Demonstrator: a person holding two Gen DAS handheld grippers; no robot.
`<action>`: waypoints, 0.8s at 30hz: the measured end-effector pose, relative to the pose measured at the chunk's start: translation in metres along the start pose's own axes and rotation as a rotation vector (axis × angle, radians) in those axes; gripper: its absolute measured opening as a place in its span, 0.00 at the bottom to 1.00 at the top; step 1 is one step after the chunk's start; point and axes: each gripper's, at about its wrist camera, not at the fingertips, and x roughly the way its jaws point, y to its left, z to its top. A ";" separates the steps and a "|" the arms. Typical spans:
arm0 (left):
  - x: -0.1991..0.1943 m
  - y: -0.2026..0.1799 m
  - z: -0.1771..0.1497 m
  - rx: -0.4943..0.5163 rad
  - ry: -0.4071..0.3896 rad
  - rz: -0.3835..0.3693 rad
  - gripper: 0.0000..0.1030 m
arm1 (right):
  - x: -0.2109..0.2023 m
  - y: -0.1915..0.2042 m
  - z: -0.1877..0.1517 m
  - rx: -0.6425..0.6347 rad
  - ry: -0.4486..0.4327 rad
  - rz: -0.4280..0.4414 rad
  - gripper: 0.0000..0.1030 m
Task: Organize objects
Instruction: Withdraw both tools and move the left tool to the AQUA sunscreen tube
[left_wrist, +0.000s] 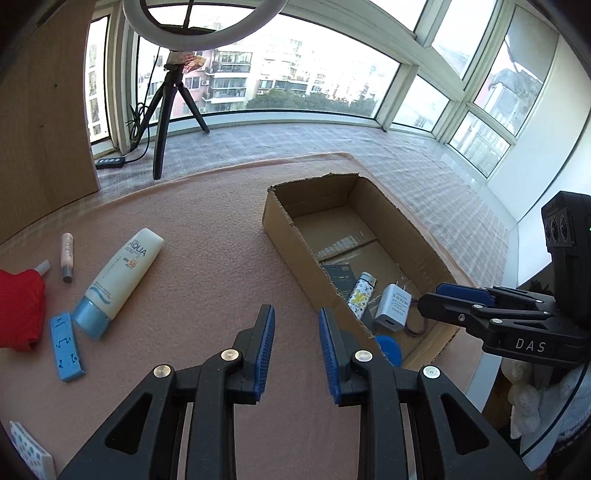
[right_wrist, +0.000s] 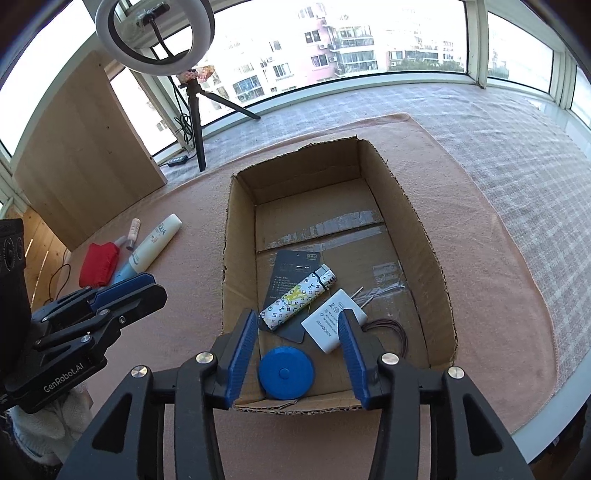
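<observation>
Eyeing sunscreen tube (left_wrist: 122, 275) at 10 o'clock on surface (left_wrist: 207, 258), outside cardboard box (left_wrist: 291, 254): light, smooth, slippery; grip mid-body. Left hand-held gripper (left_wrist: 297, 354) jaws apart, empty; right hand-held gripper (right_wrist: 298, 360) apart over box.

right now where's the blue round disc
In the right wrist view it lies inside the cardboard box, at its near end, just this side of the patterned lighter: blue round disc.
</observation>
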 end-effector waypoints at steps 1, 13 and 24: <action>-0.003 0.008 -0.003 -0.012 0.000 0.010 0.27 | 0.000 0.004 0.000 -0.001 0.000 0.009 0.41; -0.029 0.109 -0.021 -0.162 0.022 0.112 0.67 | 0.020 0.064 -0.011 -0.036 0.059 0.090 0.58; -0.012 0.171 0.013 -0.241 0.048 0.166 0.67 | 0.032 0.094 -0.019 -0.078 0.124 0.065 0.61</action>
